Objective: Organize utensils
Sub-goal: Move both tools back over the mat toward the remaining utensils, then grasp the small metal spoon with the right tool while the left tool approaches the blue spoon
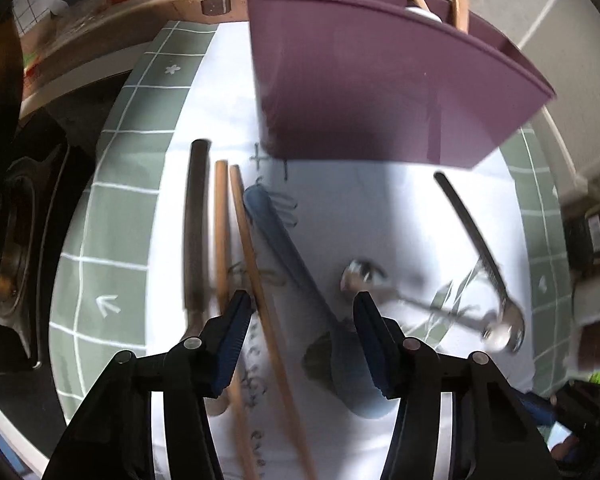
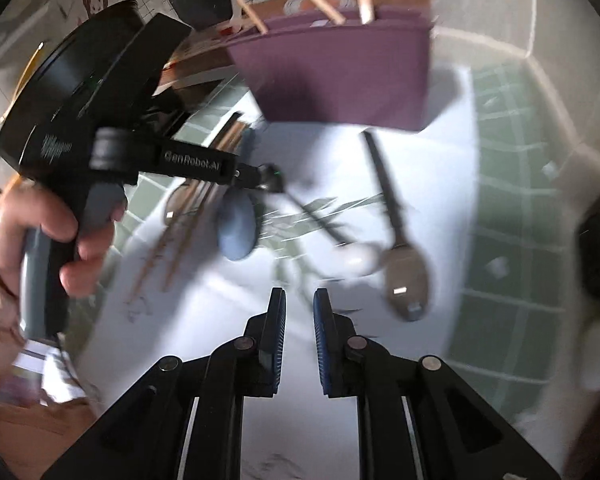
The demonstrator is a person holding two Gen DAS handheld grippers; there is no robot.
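Observation:
A purple utensil holder (image 1: 380,80) stands at the back of the white sheet (image 1: 360,208), with wooden sticks in it; it also shows in the right wrist view (image 2: 340,68). My left gripper (image 1: 302,304) is open, low over a blue spoon (image 1: 284,248) and wooden chopsticks (image 1: 246,240). A dark-handled utensil (image 1: 196,220) lies left of them. Two metal spoons (image 1: 476,240) lie to the right. My right gripper (image 2: 300,300) hangs empty above the sheet, jaws a narrow gap apart, near a metal spoon (image 2: 404,276) and a white spoon (image 2: 356,258).
A green grid mat (image 1: 112,208) lies under the white sheet. The left hand-held gripper body (image 2: 100,120) and the hand fill the left of the right wrist view. Cardboard boxes stand behind the holder. Dark objects sit off the mat's left and right edges.

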